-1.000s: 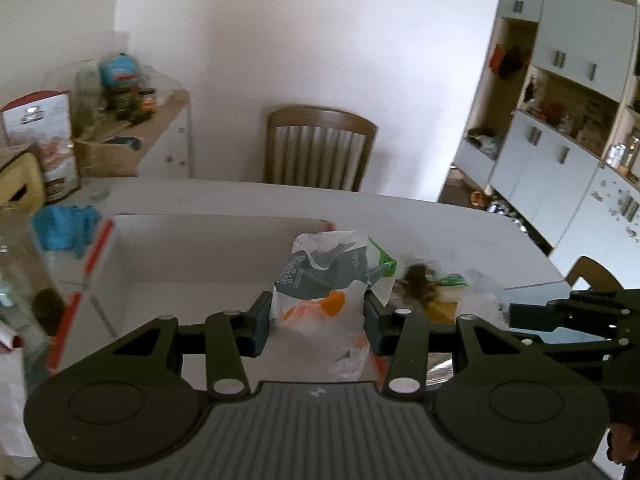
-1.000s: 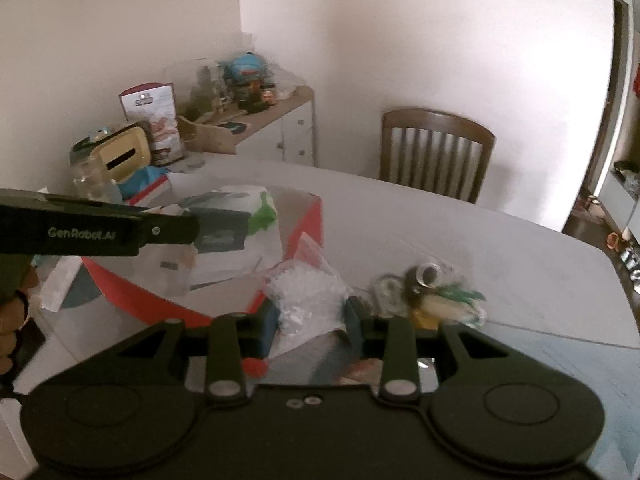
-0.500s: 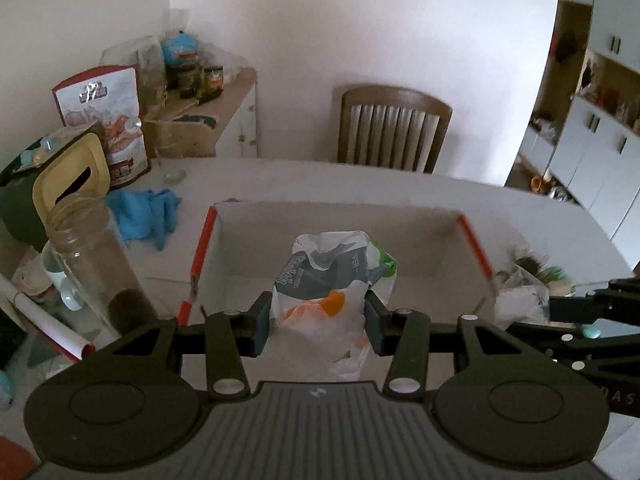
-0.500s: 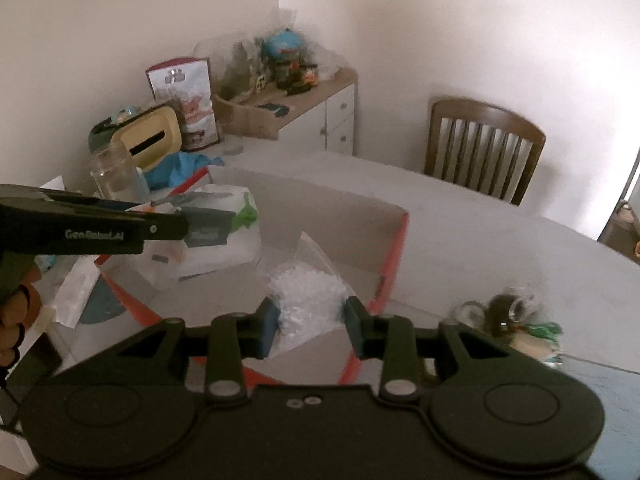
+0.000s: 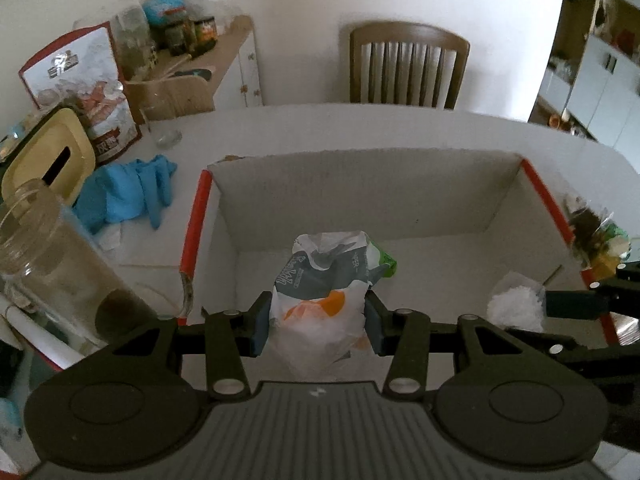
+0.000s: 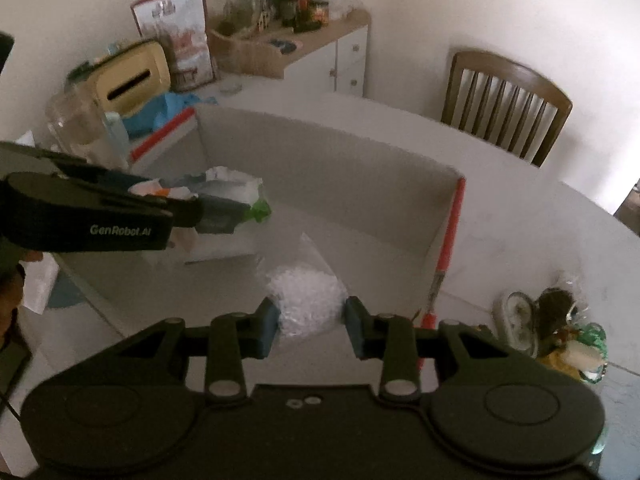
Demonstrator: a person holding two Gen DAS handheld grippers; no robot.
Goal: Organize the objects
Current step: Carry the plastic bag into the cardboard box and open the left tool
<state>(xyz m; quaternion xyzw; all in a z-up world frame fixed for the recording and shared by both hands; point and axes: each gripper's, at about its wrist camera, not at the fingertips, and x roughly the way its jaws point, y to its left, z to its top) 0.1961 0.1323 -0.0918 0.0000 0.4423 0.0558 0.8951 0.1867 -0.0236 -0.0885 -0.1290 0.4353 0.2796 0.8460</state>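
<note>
as both hands swing in over the table (image 5: 400, 128), we now see the box (image 5: 360, 196) square beneath us, where a second ago it sat off to one side with only part of its red-edged rim in frame. our left gripper (image 5: 316, 322) is clamped on a printed bag (image 5: 320, 292), white with grey and orange marks and a green corner, and our right gripper (image 6: 308, 326) is pinched on a clear pouch (image 6: 304, 292) of white granules. neither grip has altered in that second; what changed is where the loads hang, both now over the box's open top and inside its walls. we judge that the carry is nearly done and that lowering and letting go come next, though neither load appears to rest on the box floor yet.

from the left wrist we see what the right cannot: the glass jar (image 5: 52, 264) close by the box's left wall, and the blue cloth (image 5: 128, 192) spread plainly beyond it, which the right view barely glimpses. it also catches the pouch from the side, by the right wall, with the right gripper's fingers reaching in from the frame edge.

from the right wrist we see the left gripper side-on, the bag bunched in its jaws over the box's far left part, and a hand (image 6: 12, 300) at the frame's left edge. it alone shows clearly the bundle of odds (image 6: 556, 320) lying outside the box on the table, still unsorted by our reading.
</note>
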